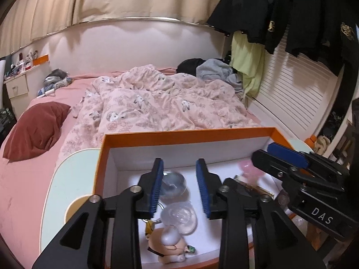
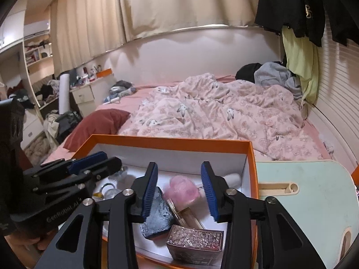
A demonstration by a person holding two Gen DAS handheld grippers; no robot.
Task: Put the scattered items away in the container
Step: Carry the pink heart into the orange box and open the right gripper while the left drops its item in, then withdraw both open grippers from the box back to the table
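An orange box with a white inside [image 1: 179,135] [image 2: 252,179] sits on a pale green table. My left gripper [image 1: 180,188] hangs open and empty over its left half, above clear plastic capsule halves [image 1: 180,216] and a small doll figure [image 1: 167,244]. My right gripper [image 2: 179,189] hangs open and empty over the right half, above a pink fluffy item [image 2: 181,190], a dark blue-grey case [image 2: 157,217], a gold tube [image 2: 186,215] and a brown patterned box [image 2: 195,244]. Each gripper shows in the other's view, the right one [image 1: 285,154] and the left one [image 2: 89,159].
The pale green table [image 2: 314,192] extends right of the box, with a cream slot [image 2: 278,188]. Behind lies a bed with a pink floral duvet [image 1: 161,103] and a red pillow [image 1: 38,127]. Dark clothes [image 1: 291,11] hang at the right. A bedside cabinet [image 2: 84,96] stands at the left.
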